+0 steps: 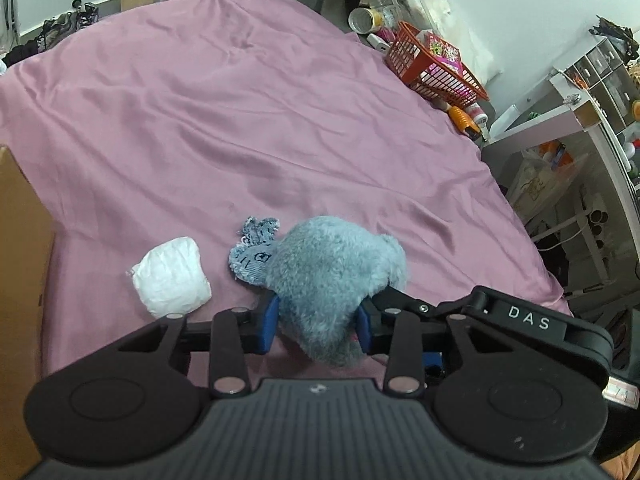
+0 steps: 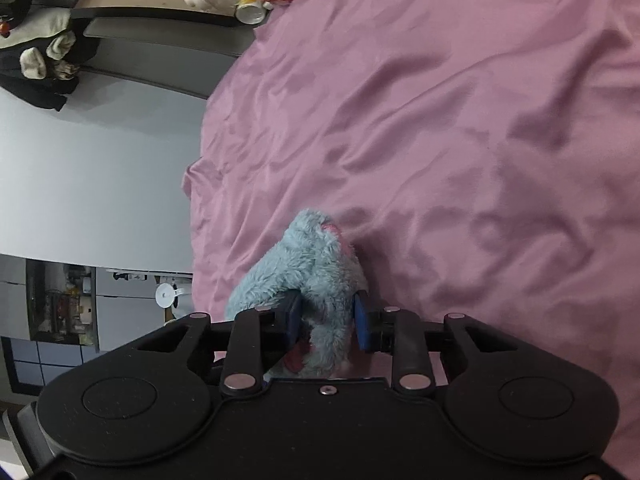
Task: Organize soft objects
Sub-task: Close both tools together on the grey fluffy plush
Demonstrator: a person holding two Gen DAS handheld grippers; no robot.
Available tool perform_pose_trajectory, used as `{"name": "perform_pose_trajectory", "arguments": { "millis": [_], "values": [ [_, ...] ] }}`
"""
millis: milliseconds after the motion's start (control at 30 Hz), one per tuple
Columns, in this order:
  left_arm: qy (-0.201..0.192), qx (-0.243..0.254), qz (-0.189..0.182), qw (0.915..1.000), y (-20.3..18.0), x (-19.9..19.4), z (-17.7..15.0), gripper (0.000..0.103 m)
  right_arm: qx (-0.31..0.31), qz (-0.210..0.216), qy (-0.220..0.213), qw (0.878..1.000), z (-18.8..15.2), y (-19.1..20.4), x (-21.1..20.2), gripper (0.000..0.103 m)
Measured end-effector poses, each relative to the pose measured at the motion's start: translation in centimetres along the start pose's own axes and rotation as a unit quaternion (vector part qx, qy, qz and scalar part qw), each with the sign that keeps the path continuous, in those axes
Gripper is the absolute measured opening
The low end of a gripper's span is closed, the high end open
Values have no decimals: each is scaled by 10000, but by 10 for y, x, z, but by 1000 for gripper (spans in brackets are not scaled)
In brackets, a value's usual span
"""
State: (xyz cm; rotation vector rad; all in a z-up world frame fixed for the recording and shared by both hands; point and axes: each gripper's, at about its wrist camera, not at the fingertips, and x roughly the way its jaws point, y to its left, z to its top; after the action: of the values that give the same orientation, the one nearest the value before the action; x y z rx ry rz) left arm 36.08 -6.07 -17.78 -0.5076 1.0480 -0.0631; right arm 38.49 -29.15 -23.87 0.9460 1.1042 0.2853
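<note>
In the left wrist view we have our left gripper (image 1: pixel 318 326) pinching a grey-blue plush toy (image 1: pixel 332 276), its blue pads pressed into the fur on both sides near the toy's near end. We judge that we grip it low on the body so the bulk hangs forward and can be carried in one piece. The right gripper (image 2: pixel 327 326) is likewise squeezed onto a fluffy blue plush (image 2: pixel 316 276) with a bit of pink showing; whether this is the same toy held from another side we cannot tell. Both sit at the near edge of the pink bedsheet (image 1: pixel 240 120).

The only writing we can read is "DAS" (image 1: pixel 529 322), in white letters on the black body of a gripper at the right of the left view.

Just beyond, touching the plush on its left, lies a small knitted blue piece (image 1: pixel 252 254). Left of that, slightly apart, sits a crumpled white bundle (image 1: pixel 172 280). At the left edge stands a cardboard box (image 1: pixel 20 300), likely where the soft things go.

Far right, a red basket (image 1: pixel 436 68) rests on the bed's edge; its printed packets are too blurred to read.
</note>
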Motion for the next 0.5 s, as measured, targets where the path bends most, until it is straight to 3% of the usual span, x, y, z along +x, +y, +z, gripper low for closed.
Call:
{"name": "perform_pose_trajectory", "arguments": {
  "millis": [133, 333, 433, 500],
  "values": [
    [-124, 1, 61, 9999, 0, -13, 0, 38, -175, 87, -58, 9998, -4, 11, -8, 20],
    [-498, 288, 507, 9971, -6, -40, -2, 36, -517, 145, -224, 9983, -15, 29, -22, 10],
    [-622, 338, 565, 9959, -4, -54, -7, 22, -592, 283, -292, 9974, -18, 33, -32, 1],
    [-566, 263, 456, 9970, -1, -59, -11, 6, -623, 411, -245, 9969, -23, 35, -36, 0]
  ]
}}
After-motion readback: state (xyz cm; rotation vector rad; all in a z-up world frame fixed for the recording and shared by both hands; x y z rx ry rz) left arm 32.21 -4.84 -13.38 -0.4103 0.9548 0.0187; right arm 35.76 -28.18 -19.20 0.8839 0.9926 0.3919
